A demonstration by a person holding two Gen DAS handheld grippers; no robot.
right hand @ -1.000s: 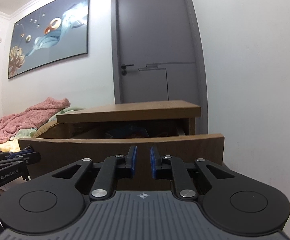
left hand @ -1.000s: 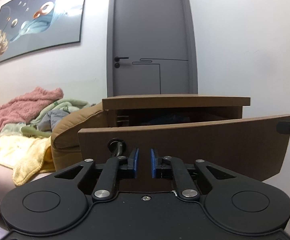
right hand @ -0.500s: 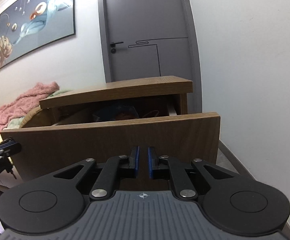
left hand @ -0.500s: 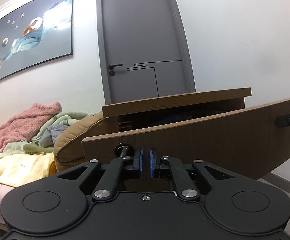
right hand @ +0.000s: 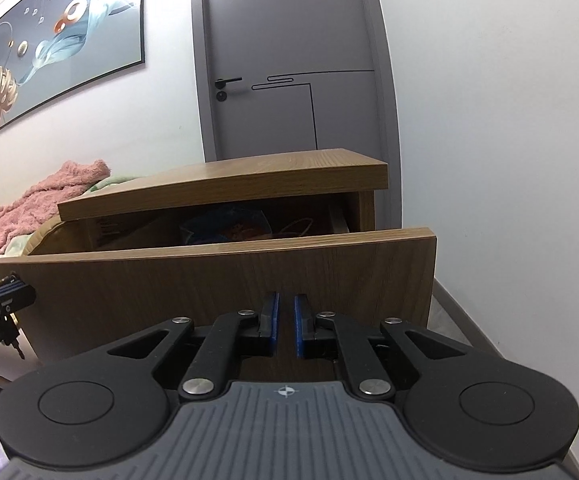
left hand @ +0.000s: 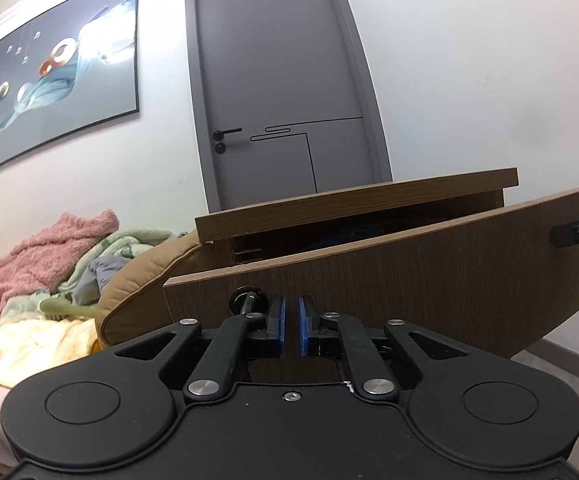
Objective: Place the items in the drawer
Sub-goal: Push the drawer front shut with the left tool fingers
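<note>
1. at far left, a pink blanket [left hand: 37,256] and yellow towel [left hand: 37,340] lie heaped on a sofa.
2. beside them, the wooden drawer [left hand: 409,280] stands pulled open, dark items inside.
3. the left gripper [left hand: 291,326], jaws narrowed to a slit and empty, sits just right of the drawer's black knob [left hand: 248,299].
4. the right gripper [right hand: 285,326], equally narrow and empty, faces the drawer front.
5. the drawer looks stiff, rigid and fairly heavy; the knob seems the best place to hold it.
</note>
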